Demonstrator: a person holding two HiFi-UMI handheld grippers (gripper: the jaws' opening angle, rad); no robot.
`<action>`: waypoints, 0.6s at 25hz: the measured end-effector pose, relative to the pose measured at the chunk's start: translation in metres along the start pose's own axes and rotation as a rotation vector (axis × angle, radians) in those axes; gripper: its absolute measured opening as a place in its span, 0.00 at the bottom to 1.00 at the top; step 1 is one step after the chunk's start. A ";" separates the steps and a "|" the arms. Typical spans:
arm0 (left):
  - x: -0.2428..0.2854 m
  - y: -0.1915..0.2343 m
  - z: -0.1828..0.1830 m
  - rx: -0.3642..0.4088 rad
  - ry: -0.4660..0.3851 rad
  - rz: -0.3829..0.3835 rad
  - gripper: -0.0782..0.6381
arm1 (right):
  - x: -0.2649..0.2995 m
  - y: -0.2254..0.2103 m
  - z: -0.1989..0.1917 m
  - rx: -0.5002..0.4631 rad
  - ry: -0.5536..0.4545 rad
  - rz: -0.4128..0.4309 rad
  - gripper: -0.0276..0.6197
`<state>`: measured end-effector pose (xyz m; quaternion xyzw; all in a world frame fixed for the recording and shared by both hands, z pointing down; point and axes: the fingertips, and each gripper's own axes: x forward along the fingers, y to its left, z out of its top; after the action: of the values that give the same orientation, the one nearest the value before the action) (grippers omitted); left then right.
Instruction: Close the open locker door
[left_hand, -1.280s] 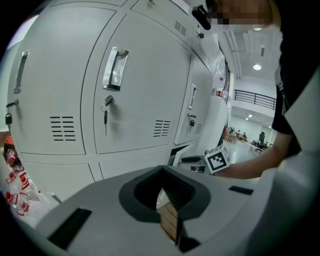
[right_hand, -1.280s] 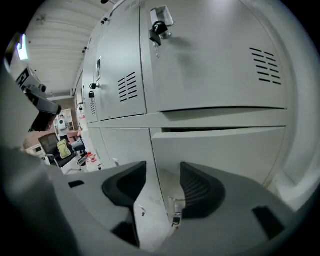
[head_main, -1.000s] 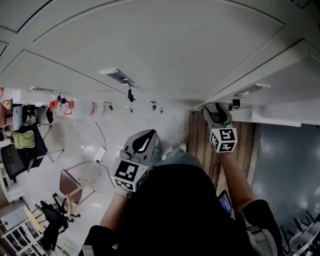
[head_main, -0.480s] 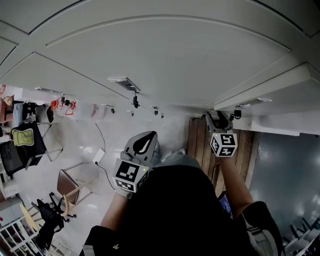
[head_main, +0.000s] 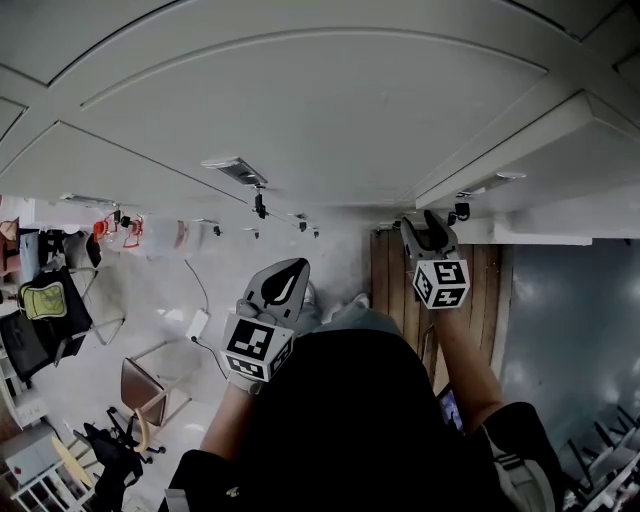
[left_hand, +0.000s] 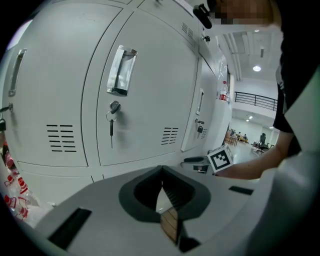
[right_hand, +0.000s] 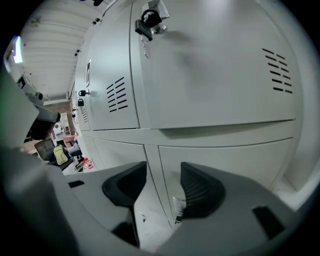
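One locker door (head_main: 545, 165), partly cropped, near R gripper (head_main: 422, 226).

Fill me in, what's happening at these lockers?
A person stands facing grey lockers with a gripper in each hand. The right gripper, jaws apart and empty, is raised at the open locker door; contact can't be confirmed. The left gripper, jaws together, is held back, holding nothing. The door is not yet shut.
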<state>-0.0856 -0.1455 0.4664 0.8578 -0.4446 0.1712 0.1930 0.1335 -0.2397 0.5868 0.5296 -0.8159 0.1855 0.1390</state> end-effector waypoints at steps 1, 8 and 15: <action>0.000 -0.001 0.001 0.002 -0.002 -0.011 0.14 | -0.005 0.003 0.002 0.006 -0.005 -0.002 0.37; 0.005 -0.015 0.011 0.027 -0.013 -0.118 0.14 | -0.052 0.035 0.026 0.035 -0.064 -0.007 0.37; 0.009 -0.040 0.025 0.066 -0.033 -0.258 0.14 | -0.107 0.069 0.068 0.058 -0.161 -0.009 0.37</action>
<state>-0.0444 -0.1425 0.4421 0.9165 -0.3277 0.1451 0.1777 0.1114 -0.1582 0.4700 0.5503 -0.8164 0.1651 0.0585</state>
